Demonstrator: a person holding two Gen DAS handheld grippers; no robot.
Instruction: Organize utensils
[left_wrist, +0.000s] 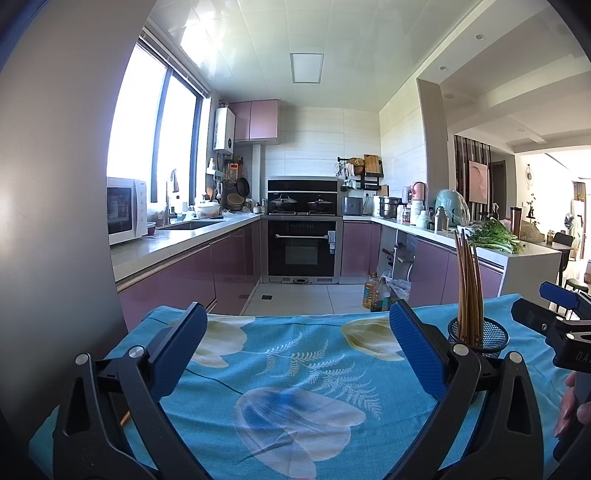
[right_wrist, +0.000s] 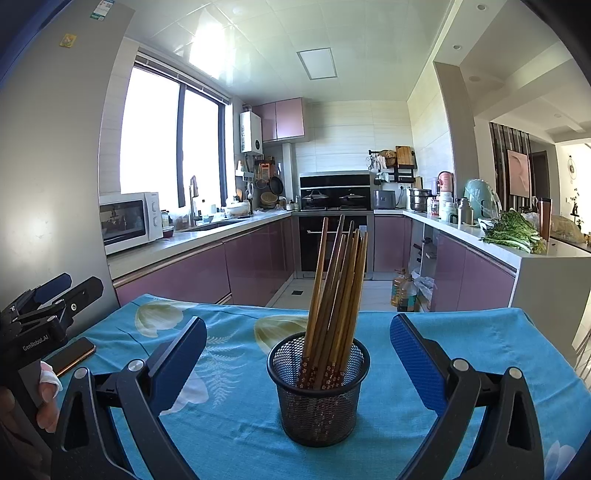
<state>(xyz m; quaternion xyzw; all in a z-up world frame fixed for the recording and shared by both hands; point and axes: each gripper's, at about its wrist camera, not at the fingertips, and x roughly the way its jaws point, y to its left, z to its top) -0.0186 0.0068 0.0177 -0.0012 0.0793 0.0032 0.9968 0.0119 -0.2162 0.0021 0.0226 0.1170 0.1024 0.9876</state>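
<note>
Both grippers are spread wide and holding nothing. The right gripper (right_wrist: 298, 354) faces the mesh cup (right_wrist: 318, 391), which sits mid-table toward the near edge of the blue floral cloth (right_wrist: 461, 332), with the chopsticks (right_wrist: 336, 280) standing bunched inside. The left gripper (left_wrist: 298, 343) hovers over bare cloth. My worry is that the cup looks light, so bumping those leaning sticks could tip it over.
</note>
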